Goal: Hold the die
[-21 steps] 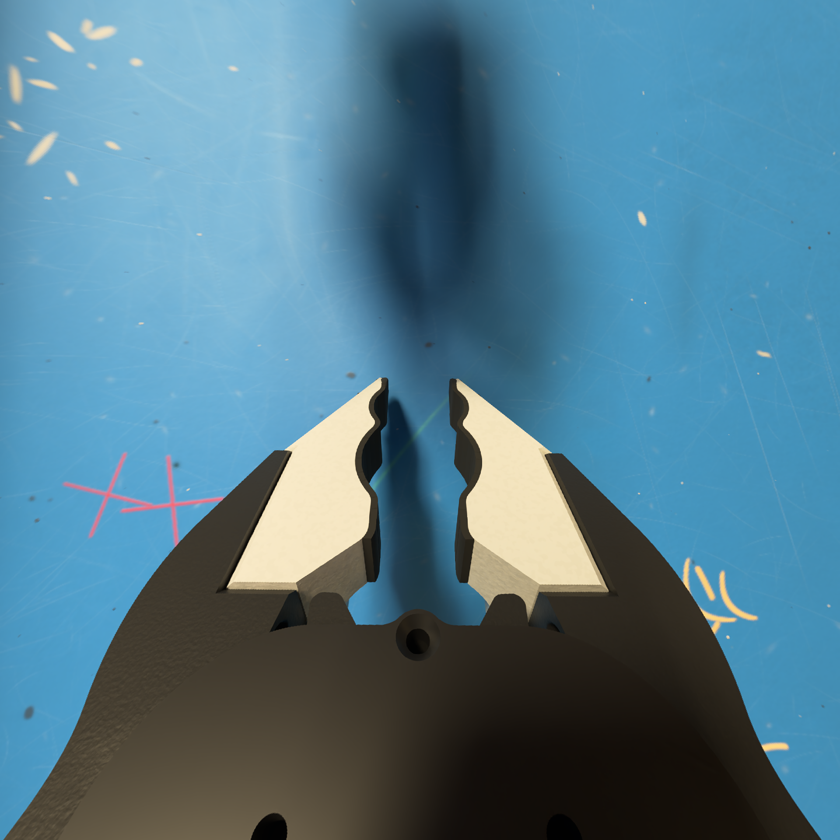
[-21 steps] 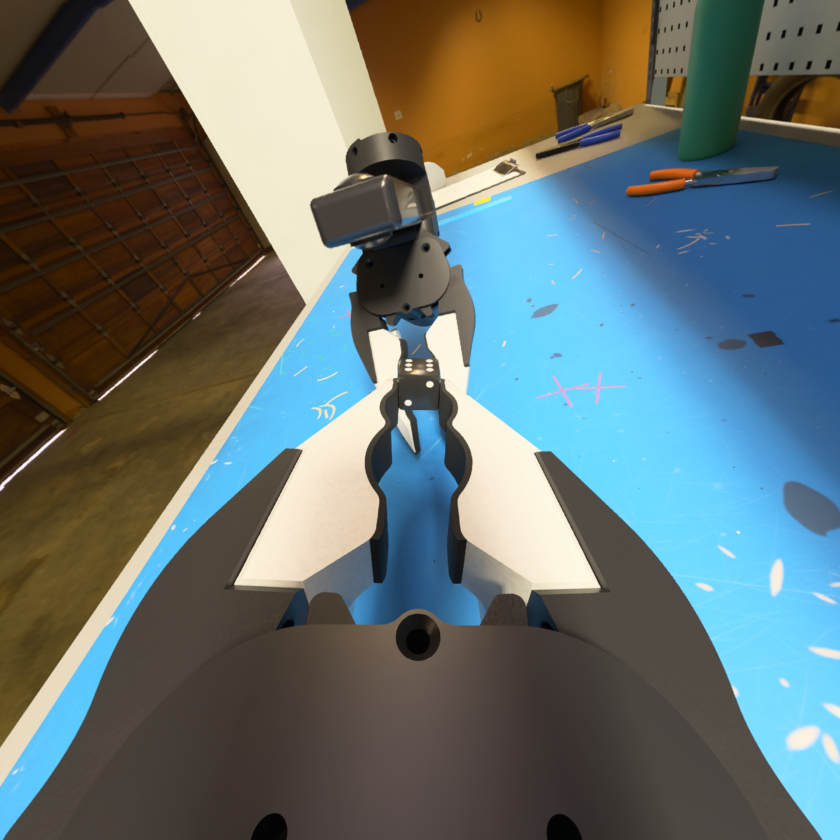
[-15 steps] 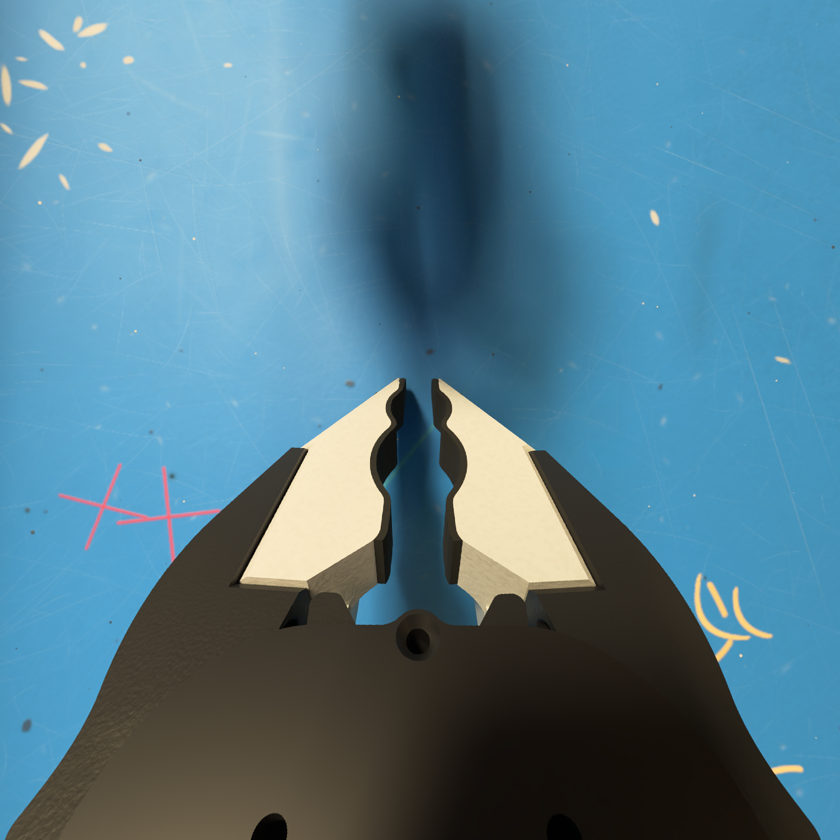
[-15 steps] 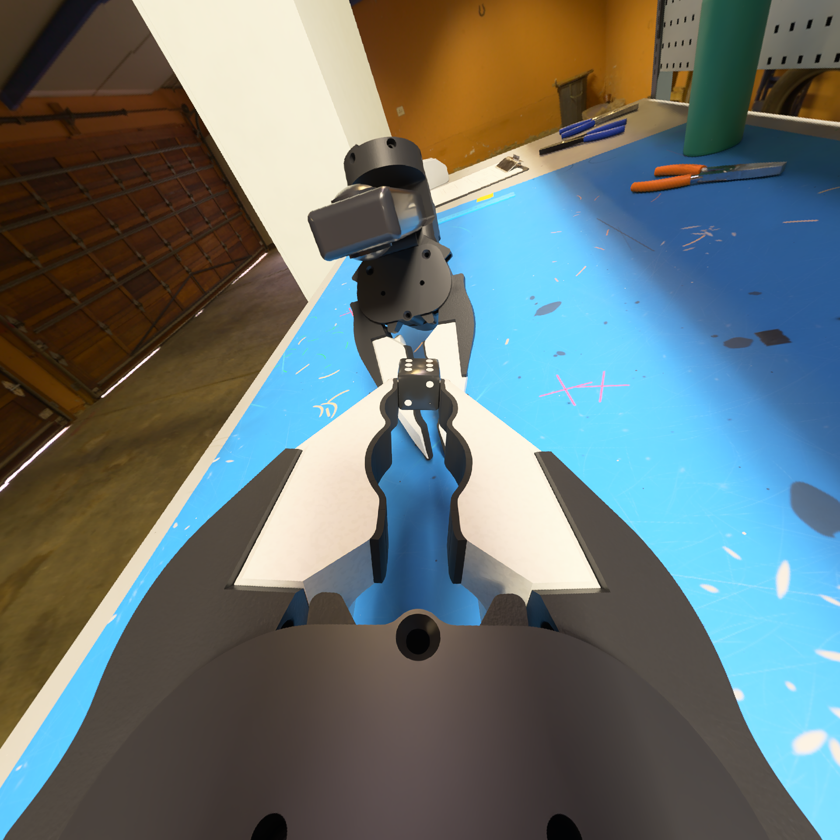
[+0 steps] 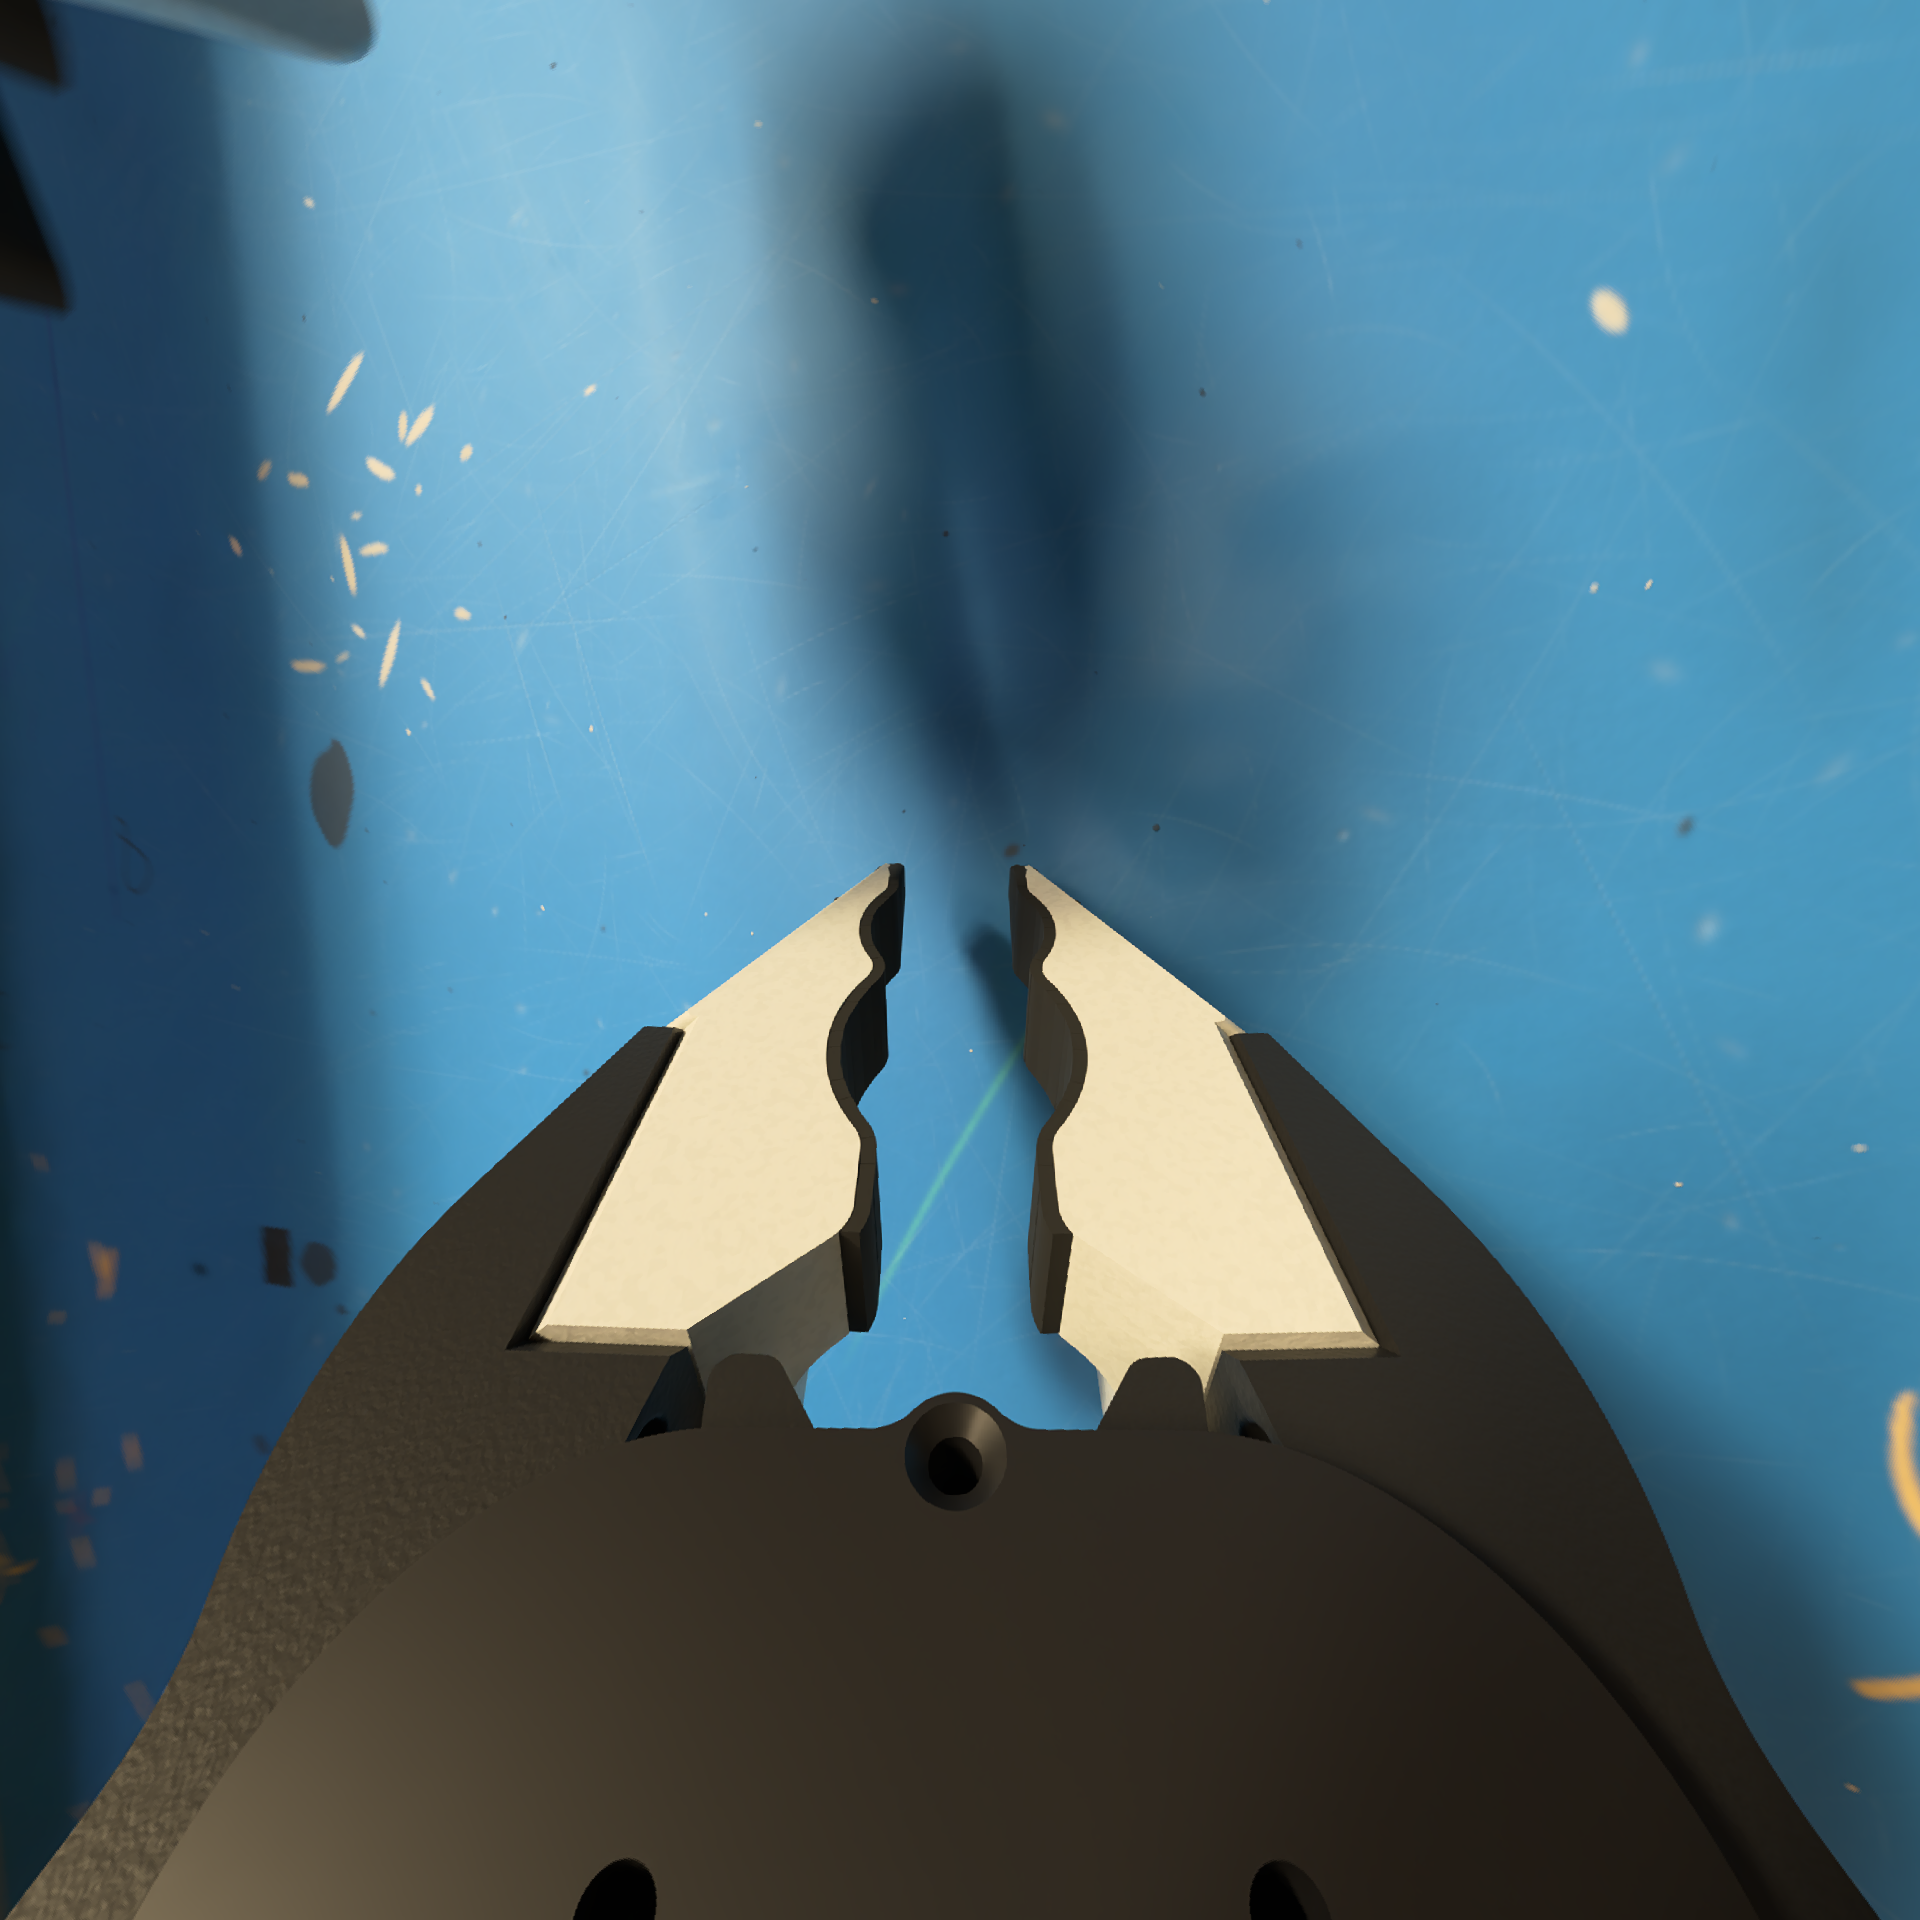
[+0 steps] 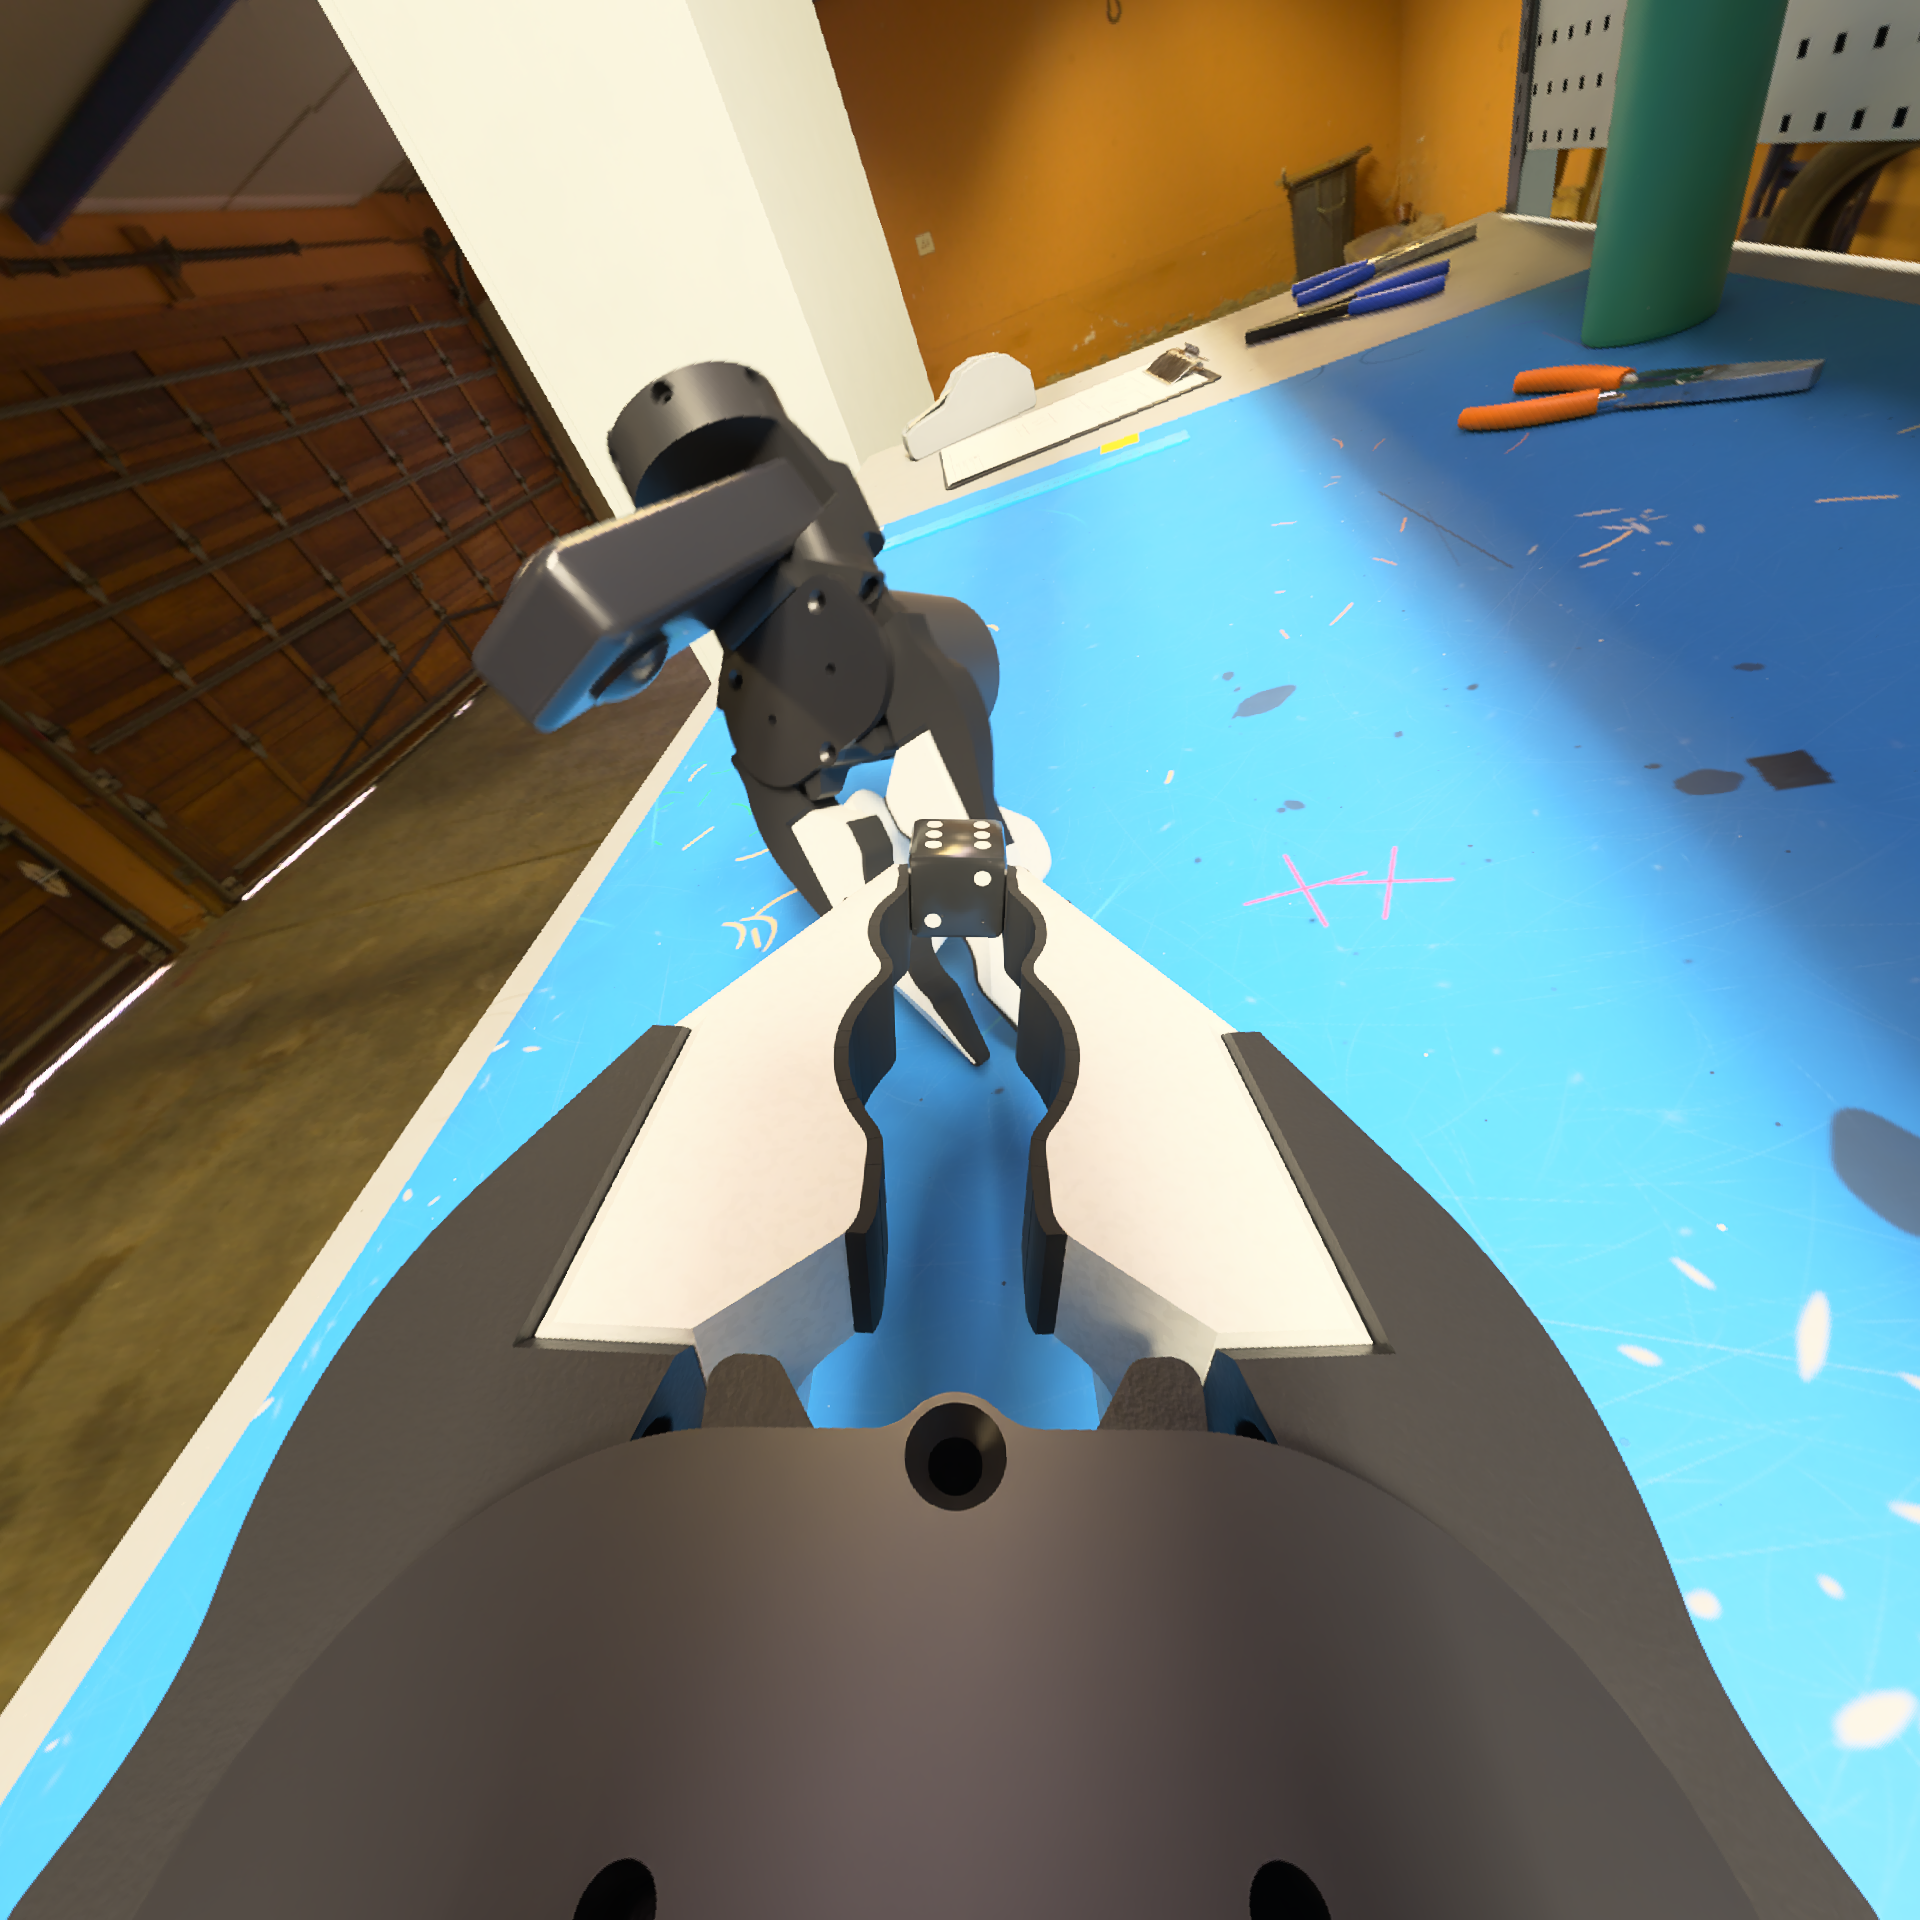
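The black die (image 6: pixel 957 878) sits pinched between the tips of the right gripper (image 6: pixel 956 902), white pips on its top and near faces, lifted clear of the blue tabletop (image 6: pixel 1455 1039); compared with half a second ago it stays in the same place between those fingertips, so the hold looks secure; what has changed lies around it; the left gripper (image 5: pixel 956 878), nearly shut half a second ago, now has its fingers parted to a narrow gap with nothing between them, and in the right wrist view it has tilted over and swung aside just behind the die; I judge the die now rests with the right gripper alone.
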You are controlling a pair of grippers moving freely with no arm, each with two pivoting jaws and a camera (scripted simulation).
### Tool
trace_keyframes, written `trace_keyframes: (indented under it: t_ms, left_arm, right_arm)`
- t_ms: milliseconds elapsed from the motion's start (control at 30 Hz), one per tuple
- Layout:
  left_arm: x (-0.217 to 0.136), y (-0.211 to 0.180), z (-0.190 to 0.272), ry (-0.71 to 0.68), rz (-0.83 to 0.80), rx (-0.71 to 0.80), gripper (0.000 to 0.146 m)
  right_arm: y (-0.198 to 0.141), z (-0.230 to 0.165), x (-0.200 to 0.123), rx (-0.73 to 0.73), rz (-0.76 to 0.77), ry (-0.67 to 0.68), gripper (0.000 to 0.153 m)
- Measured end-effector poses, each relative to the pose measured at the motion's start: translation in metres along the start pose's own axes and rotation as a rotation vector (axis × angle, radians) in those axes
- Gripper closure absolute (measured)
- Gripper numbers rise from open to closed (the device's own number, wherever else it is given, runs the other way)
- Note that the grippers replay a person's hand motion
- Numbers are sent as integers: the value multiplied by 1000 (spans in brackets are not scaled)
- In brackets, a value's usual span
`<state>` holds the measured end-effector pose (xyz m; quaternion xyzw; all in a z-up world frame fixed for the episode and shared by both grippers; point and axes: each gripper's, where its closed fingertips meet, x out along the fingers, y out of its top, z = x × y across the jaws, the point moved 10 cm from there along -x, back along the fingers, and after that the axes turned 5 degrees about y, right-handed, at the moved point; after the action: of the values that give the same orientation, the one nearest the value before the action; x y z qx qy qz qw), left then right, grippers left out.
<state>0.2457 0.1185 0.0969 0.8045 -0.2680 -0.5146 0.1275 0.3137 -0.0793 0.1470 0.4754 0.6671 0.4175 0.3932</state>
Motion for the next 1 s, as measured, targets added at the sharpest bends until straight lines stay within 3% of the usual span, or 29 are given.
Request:
trace_keyframes:
  t_ms: [100, 267, 400, 567, 767, 900, 1000]
  left_arm:
    - [5, 2, 7, 48, -26, 75, 133]
    - [9, 3, 5, 58, -19, 59, 136]
    - [8, 0, -4, -23, 7, -56, 142]
    - [12, -6, -23, -252, 70, -279, 146]
    - [12, -8, -31, -306, 96, -331, 146]
    - [12, -13, -36, -447, 141, -445, 146]
    - [12, -20, -38, -401, 166, -479, 146]
  right_arm:
    - [0, 0, 0, -3, 0, -1, 136]
    - [1, -1, 0, -6, 3, -1, 136]
    - [1, -1, -1, -7, 5, -1, 136]
    - [1, -2, -1, -7, 5, 1, 136]
    - [2, -2, -2, -9, 12, 1, 136]
    - [3, -3, -3, -10, 16, 4, 136]
    - [3, -4, -3, -14, 16, 5, 136]
